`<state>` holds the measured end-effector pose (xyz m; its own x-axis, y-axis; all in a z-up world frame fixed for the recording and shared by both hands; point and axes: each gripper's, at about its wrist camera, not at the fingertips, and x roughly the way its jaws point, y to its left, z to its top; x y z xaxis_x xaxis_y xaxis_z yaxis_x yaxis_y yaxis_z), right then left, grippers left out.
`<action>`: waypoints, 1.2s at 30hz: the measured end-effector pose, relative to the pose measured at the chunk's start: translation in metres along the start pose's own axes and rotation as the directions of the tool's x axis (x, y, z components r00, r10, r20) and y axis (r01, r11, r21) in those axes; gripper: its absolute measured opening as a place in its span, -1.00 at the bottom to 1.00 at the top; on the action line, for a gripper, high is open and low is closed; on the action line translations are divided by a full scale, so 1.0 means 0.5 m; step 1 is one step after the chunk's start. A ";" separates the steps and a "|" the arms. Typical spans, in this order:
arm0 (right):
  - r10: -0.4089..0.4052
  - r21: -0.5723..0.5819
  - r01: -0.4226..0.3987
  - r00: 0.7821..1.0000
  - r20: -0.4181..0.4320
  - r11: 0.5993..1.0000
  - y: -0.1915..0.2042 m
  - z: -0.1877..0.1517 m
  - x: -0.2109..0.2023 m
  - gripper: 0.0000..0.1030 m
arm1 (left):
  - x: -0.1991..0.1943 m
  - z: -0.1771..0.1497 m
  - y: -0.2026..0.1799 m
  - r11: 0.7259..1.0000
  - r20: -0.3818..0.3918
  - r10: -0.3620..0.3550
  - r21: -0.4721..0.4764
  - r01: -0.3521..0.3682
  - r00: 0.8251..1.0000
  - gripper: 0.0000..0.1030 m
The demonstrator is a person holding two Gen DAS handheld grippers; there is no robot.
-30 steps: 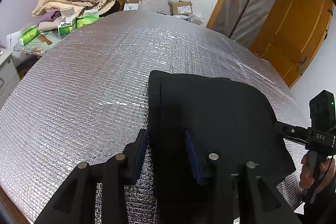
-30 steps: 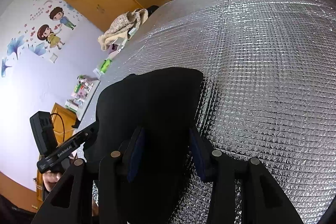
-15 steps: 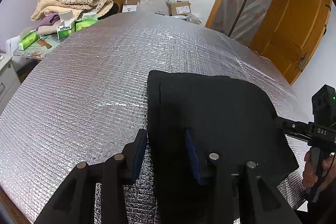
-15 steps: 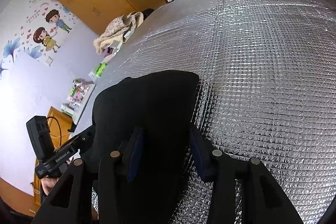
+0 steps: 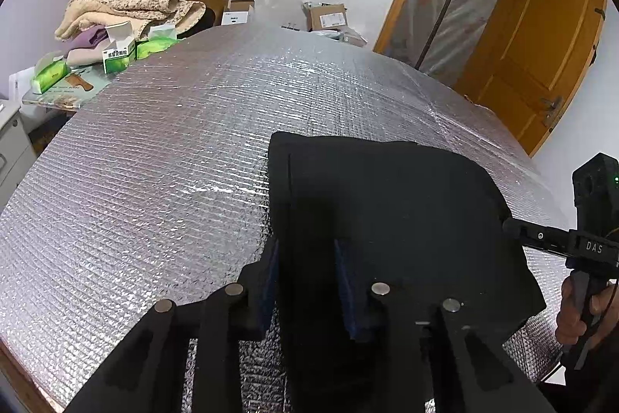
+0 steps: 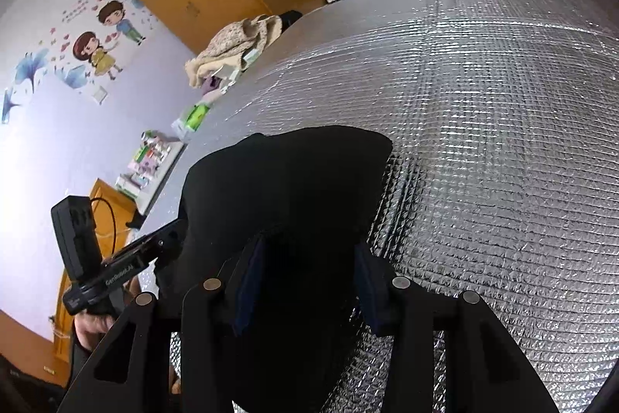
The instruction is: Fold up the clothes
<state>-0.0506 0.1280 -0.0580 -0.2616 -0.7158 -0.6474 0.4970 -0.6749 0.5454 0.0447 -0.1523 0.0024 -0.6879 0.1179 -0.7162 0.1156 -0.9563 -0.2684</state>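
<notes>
Folded black fabric garment [image 5: 387, 219] lies on silver quilted foil surface [image 5: 154, 180]; left tool [image 5: 305, 277] and right tool [image 6: 305, 273] both spread, straddling its edges.

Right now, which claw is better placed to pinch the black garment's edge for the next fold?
Left, probably. The left claw is open with the side edge of the black garment between its pads, foil mat showing beside. The right claw, also open, sits mostly over cloth.

Black garment [image 5: 387, 219], left gripper [image 5: 305, 258] open astride
</notes>
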 end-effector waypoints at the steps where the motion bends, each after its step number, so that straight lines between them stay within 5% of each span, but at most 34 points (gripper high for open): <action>1: 0.003 -0.002 -0.003 1.000 -0.002 1.000 -0.002 -0.002 -0.001 -0.13 | 0.000 0.000 0.001 1.000 0.000 -0.003 -0.001 0.003 1.000 -0.46; 18: 0.042 0.046 -0.040 0.998 -0.048 0.998 -0.020 -0.025 -0.006 -0.15 | -0.009 -0.011 0.000 1.000 -0.009 -0.009 -0.016 0.009 1.000 -0.47; 25: 0.053 0.040 -0.051 0.997 -0.048 0.998 -0.015 -0.035 -0.009 -0.63 | -0.018 -0.014 -0.017 1.000 0.000 0.008 -0.005 -0.008 1.000 -0.64; 36: 0.030 -0.033 -0.030 0.999 0.011 0.999 0.017 -0.008 -0.037 -0.70 | -0.044 0.014 -0.037 0.998 0.044 0.048 0.041 -0.050 0.998 -0.67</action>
<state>-0.0382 0.1363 -0.0434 -0.2553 -0.7378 -0.6248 0.5312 -0.6470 0.5470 0.0526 -0.1392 0.0278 -0.7127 0.0595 -0.6990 0.1208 -0.9711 -0.2058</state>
